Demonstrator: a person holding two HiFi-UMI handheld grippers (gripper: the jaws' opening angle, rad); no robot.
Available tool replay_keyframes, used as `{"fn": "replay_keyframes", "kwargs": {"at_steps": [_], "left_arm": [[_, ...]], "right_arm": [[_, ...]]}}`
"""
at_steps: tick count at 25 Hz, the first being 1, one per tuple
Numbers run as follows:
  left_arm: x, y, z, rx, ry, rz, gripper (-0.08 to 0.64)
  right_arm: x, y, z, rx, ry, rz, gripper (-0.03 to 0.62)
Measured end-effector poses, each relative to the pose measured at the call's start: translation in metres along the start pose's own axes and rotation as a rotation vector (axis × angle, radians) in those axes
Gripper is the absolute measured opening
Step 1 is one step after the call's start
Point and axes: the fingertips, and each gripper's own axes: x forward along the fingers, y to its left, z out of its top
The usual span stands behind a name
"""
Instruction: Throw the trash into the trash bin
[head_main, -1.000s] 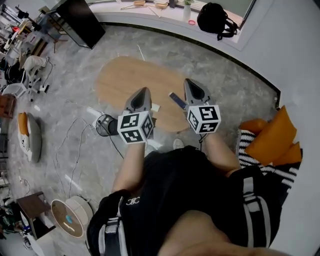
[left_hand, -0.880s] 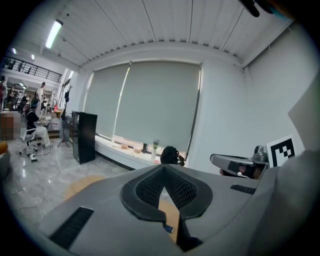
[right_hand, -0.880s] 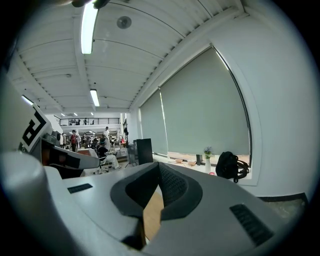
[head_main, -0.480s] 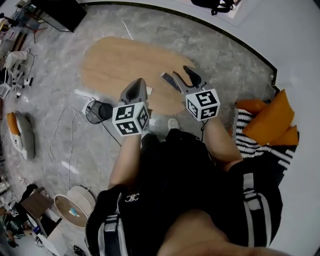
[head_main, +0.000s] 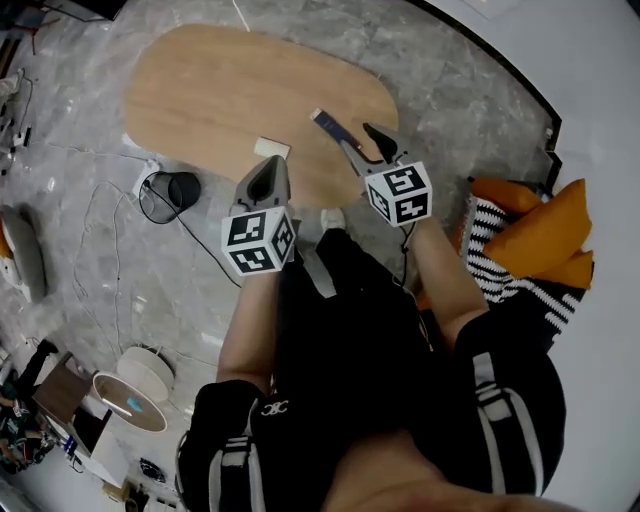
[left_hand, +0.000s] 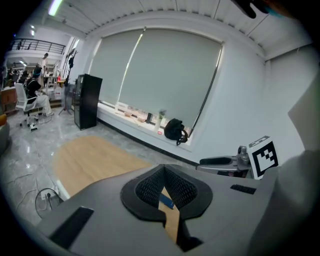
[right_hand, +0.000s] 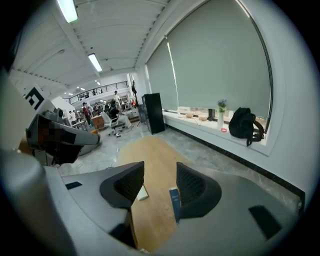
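An oval wooden table (head_main: 215, 90) carries a thin blue wrapper (head_main: 325, 122) and a small white scrap (head_main: 270, 148). A black mesh trash bin (head_main: 172, 190) stands on the floor off the table's left end. My left gripper (head_main: 272, 163) hovers at the table's near edge beside the white scrap, its jaws shut and empty. My right gripper (head_main: 362, 140) hangs just right of the blue wrapper with its jaws opening and nothing between them. In the right gripper view the blue wrapper (right_hand: 174, 200) and white scrap (right_hand: 142, 192) show on the table beyond the right gripper (right_hand: 160, 167).
Orange cushions on a striped cloth (head_main: 540, 250) lie to my right. Cables (head_main: 100, 260) trail over the marble floor near the bin, with a round white unit (head_main: 130, 400) behind. A black backpack (right_hand: 245, 125) rests on the window ledge.
Both grippers have sunk toward the table's near edge. The right jaws went from shut to apart. The table has slid up in the head view.
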Motion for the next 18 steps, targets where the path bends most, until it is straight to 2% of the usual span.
{"fn": "replay_keyframes", "kwargs": {"at_steps": [5,12,15,18], "left_arm": [[0.052,0.036,-0.074,-0.047,0.038,0.015,0.012],[0.101,0.08,-0.182,-0.09,0.116,0.066,0.012],[0.111,0.088,-0.217,-0.1,0.146,0.074,0.012],[0.116,0.093,-0.242,-0.108,0.173,0.08,0.012]], "right_arm": [[0.077,-0.014,-0.083,0.007,0.131,0.039,0.17],[0.155,-0.037,-0.191,-0.035,0.253,0.018,0.189],[0.175,-0.047,-0.224,-0.093,0.296,-0.005,0.193],[0.19,-0.052,-0.242,-0.107,0.318,-0.003,0.199]]}}
